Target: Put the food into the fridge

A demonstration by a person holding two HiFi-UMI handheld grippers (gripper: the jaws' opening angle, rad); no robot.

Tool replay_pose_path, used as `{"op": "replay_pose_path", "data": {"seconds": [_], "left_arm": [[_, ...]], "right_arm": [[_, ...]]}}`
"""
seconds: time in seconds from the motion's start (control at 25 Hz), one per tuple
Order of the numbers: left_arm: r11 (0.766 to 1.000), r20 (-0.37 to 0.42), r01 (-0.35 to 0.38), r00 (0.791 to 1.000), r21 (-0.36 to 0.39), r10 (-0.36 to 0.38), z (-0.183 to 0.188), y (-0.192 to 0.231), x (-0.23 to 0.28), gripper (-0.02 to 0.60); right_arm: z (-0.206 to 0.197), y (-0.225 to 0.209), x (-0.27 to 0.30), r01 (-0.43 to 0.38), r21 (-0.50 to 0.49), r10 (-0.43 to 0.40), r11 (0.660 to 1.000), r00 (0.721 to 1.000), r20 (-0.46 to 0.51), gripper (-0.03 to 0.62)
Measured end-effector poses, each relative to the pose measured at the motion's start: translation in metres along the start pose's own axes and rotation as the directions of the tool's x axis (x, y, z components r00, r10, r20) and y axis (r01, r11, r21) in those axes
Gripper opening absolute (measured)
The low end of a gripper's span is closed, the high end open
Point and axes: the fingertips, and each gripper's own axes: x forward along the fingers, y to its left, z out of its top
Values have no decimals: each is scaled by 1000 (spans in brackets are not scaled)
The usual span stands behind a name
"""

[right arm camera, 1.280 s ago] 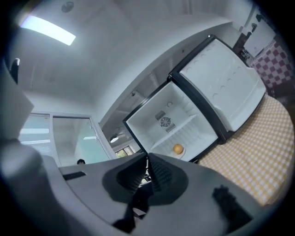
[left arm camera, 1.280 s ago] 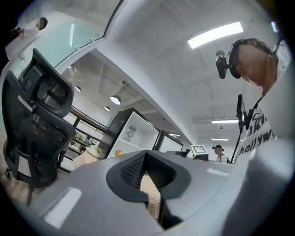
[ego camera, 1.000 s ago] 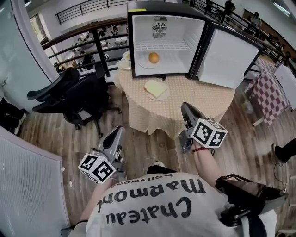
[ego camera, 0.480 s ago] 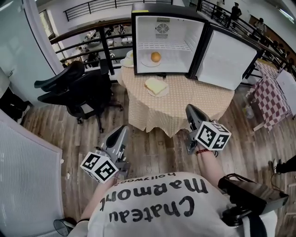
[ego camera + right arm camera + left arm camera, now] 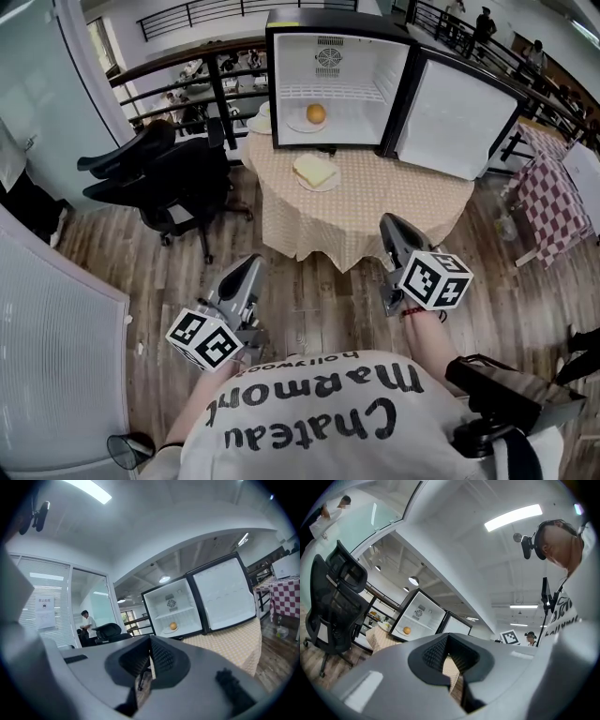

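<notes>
A small fridge [image 5: 337, 75] stands open on a round table [image 5: 394, 202] with a checked cloth. An orange [image 5: 316, 113] lies on a plate on the fridge's floor. A slice of bread [image 5: 315, 171] on a plate sits on the table just in front of the fridge. My left gripper [image 5: 249, 266] and right gripper [image 5: 388, 223] hang low over the wooden floor, short of the table, both shut and empty. The right gripper view shows the fridge [image 5: 180, 606] and orange [image 5: 173, 626] beyond the shut jaws [image 5: 150, 645]. The left gripper [image 5: 449, 641] points the same way.
The fridge door [image 5: 459, 117] swings open to the right. Another plate of food [image 5: 259, 120] sits left of the fridge. A black office chair [image 5: 164, 178] stands left of the table, with a railing behind. At the right is a checked table [image 5: 553, 192].
The head view has shifted slightly, so the table and chair sit a little differently in frame. Both grippers stay low and shut, about where they were.
</notes>
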Motion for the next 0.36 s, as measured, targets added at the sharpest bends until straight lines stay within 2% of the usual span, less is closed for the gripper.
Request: {"op": "replay_pose_path", "data": {"seconds": [0.36], "left_arm": [[1000,0,19,1000,8,-19,-2,-16,-1,8]], "right_arm": [[-2,-6,-21,23,-10,-23,1000,999,-22,15]]}}
